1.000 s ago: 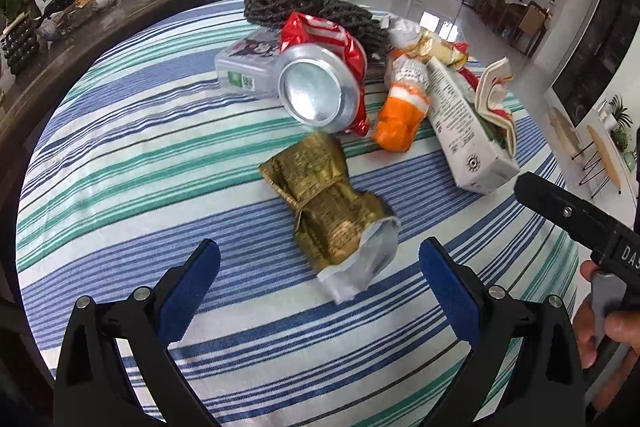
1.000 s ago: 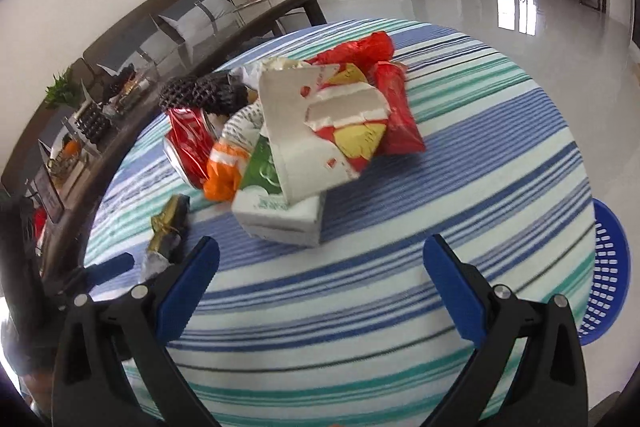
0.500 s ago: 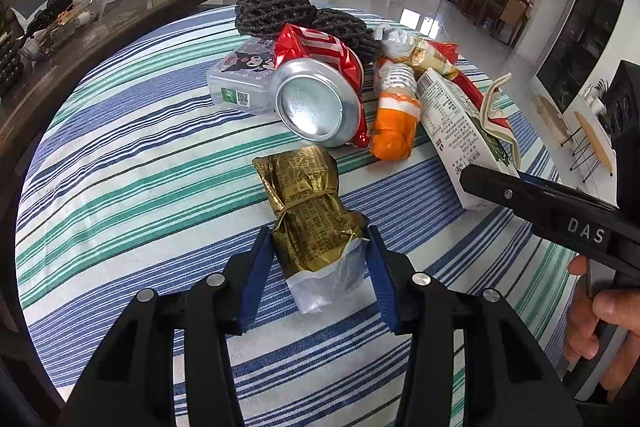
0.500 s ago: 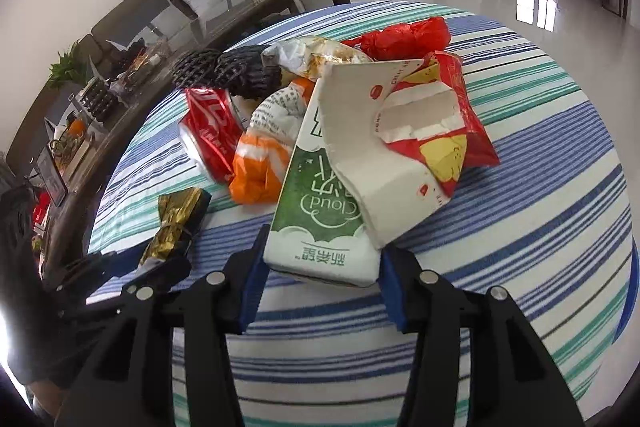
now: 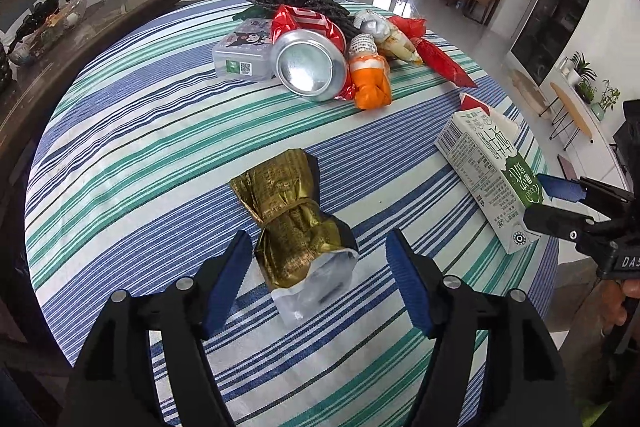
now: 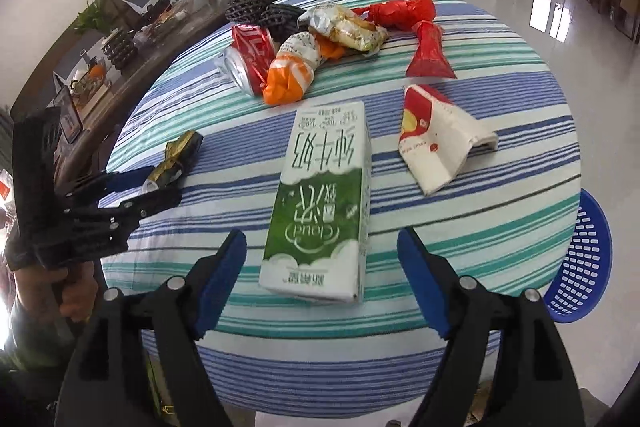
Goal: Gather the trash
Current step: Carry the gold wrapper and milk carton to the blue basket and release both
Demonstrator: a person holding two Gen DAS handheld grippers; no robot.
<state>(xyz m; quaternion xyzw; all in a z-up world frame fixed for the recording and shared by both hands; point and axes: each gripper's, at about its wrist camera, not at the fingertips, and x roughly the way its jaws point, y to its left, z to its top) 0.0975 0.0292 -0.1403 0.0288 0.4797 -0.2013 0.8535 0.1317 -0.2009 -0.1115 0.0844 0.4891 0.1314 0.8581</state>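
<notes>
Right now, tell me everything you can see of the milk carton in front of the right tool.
The milk carton is a tall rectangular paper box, white with a green band and printed text. It lies flat on its side on the striped tablecloth, base toward the camera, apart from the other trash. The right tool straddles its near end with jaws that have just been opening; the blue pads stand clear of both sides, so nothing grips it. It looks intact, not crushed.
</notes>
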